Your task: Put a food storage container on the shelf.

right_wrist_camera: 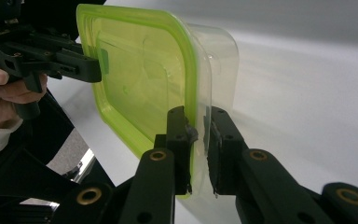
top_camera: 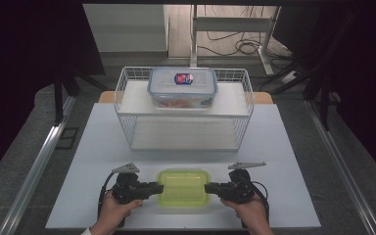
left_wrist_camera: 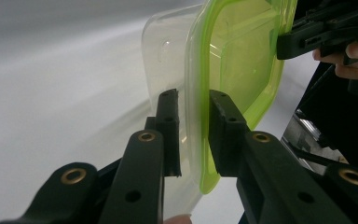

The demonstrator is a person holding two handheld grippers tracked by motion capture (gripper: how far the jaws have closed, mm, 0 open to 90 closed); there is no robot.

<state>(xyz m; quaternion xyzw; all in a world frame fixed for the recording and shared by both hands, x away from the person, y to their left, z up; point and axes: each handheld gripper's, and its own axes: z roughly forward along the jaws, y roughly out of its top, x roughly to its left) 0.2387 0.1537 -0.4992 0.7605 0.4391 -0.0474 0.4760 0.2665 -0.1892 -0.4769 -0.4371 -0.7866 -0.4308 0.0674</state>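
Your left gripper (top_camera: 157,187) and right gripper (top_camera: 208,188) each clamp an end rim of the green-lidded container (top_camera: 183,187) (resting on the table (top_camera: 284,161)).

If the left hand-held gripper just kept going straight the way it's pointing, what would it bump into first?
The green-lidded container itself: the left hand-held gripper is already clamped on its near end. Beyond it along that line, probably the right hand-held gripper at the opposite end.
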